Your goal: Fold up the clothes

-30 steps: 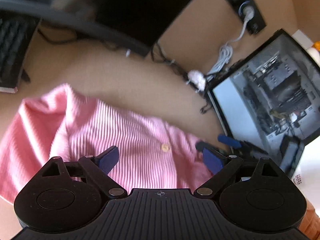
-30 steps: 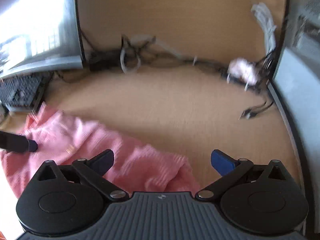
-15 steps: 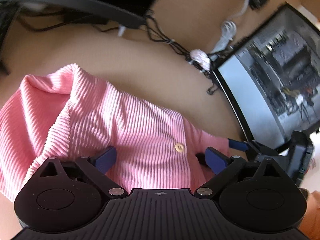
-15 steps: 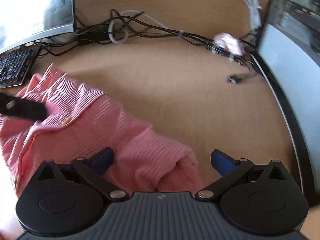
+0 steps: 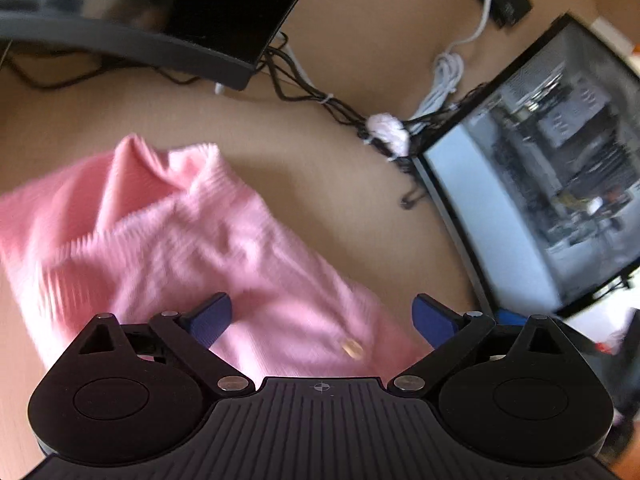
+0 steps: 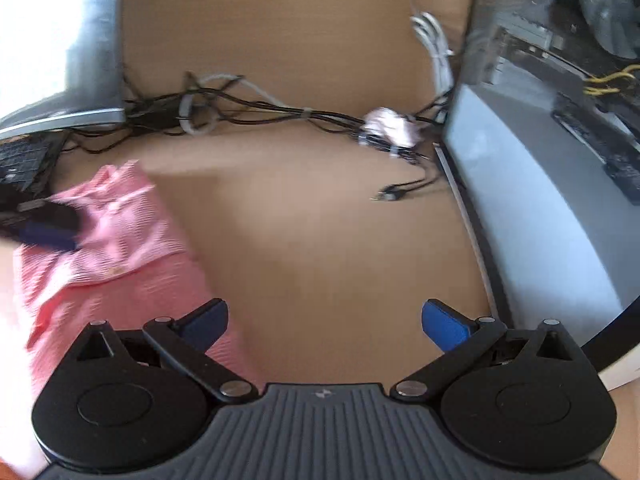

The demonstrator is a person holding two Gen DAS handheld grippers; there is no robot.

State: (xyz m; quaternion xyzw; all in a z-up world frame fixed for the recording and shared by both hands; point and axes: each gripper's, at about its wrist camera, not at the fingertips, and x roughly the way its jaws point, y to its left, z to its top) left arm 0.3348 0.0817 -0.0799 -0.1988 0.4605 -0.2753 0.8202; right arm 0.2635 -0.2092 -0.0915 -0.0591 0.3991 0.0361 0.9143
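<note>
A pink ribbed button-up garment lies bunched on the wooden desk, with a tan button near its lower edge. My left gripper is open, its blue fingers spread just above the garment's near part. In the right wrist view the garment lies at the left. My right gripper is open over bare desk, its left finger at the garment's right edge. The left gripper's blue finger shows over the cloth at the far left. Both views are blurred.
A dark monitor stands at the back left with a keyboard below it. A tangle of cables runs along the back. A glass-sided PC case stands on the right. A loose black plug lies near the case.
The garment has shifted left and bunched up more. My right gripper has moved right, off the cloth and over bare desk. Both grippers have stayed open.
</note>
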